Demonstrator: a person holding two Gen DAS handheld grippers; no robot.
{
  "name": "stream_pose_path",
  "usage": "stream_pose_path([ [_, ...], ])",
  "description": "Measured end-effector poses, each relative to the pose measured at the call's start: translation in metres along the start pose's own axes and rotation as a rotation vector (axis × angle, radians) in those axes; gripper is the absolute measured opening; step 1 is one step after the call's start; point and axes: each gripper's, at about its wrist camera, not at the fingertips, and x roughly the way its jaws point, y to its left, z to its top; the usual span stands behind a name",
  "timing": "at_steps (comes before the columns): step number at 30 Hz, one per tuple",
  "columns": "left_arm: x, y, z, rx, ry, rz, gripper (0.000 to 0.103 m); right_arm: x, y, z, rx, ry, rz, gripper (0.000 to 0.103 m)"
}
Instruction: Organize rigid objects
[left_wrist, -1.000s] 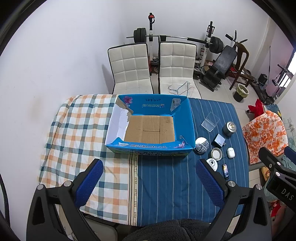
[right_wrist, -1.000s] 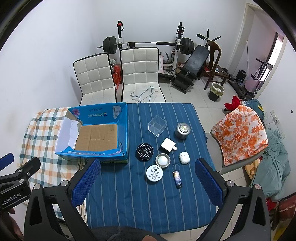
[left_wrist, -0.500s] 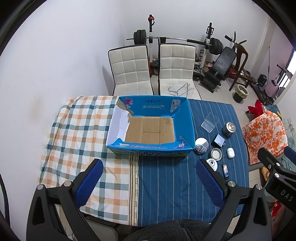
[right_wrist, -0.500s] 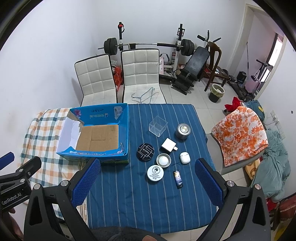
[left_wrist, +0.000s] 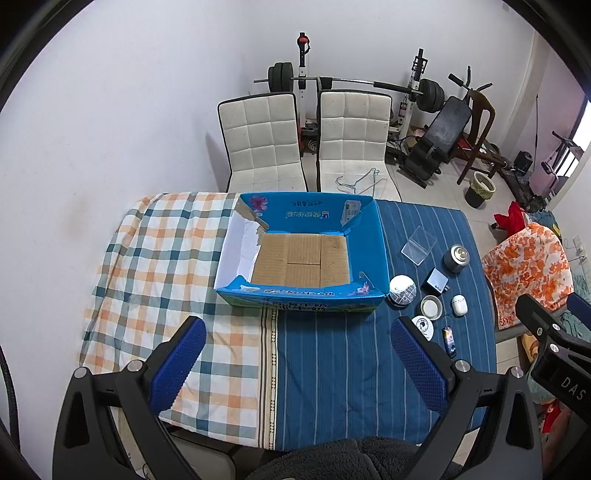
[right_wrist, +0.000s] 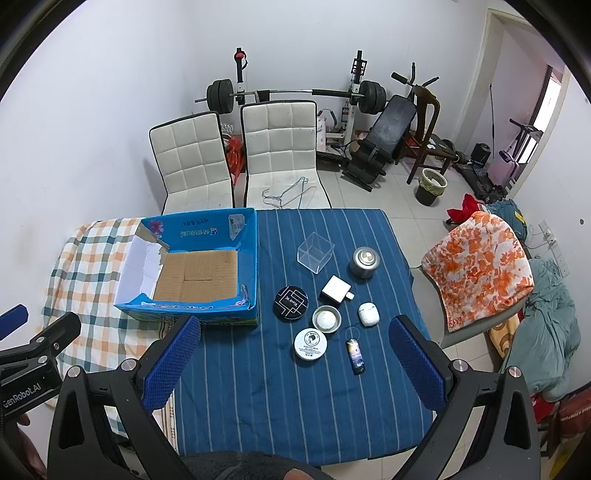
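Up high, your left gripper (left_wrist: 297, 360) hangs wide open and empty above the tablecloth (left_wrist: 332, 369), facing the empty blue box (left_wrist: 301, 254). Through the right wrist, your right gripper (right_wrist: 293, 363) gapes empty too, over the white tin (right_wrist: 310, 344), black disc (right_wrist: 291, 301) and earbud case (right_wrist: 368, 314) beside that box.

A cardboard box (right_wrist: 192, 273) sits on the table (right_wrist: 258, 387) across the middle of its far half. Right of the box lie the small things, near one another but apart – a clear cube (right_wrist: 315, 252) and a metal tin (right_wrist: 365, 262) toward the far edge, a charger (right_wrist: 335, 289) before them, then a round disc (right_wrist: 290, 302) just beside the box, a small dish (right_wrist: 326, 319) and an earbud case (right_wrist: 368, 314). Nearest – a round tin (right_wrist: 310, 344) and a lighter (right_wrist: 355, 355) to its right. Two chairs (right_wrist: 236, 158) stand behind the far edge
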Motion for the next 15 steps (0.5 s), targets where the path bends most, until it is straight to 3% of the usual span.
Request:
stream_pose_path([
  [8, 0.000, -0.002, 0.015, 0.008, 0.007, -0.021, 0.103, 0.005, -0.008, 0.006, 0.032, 0.030, 0.000, 0.103],
  [15, 0.046, -0.043, 0.053, 0.040, 0.054, -0.141, 0.103, 0.071, -0.083, 0.000, 0.197, 0.125, -0.015, 0.103],
])
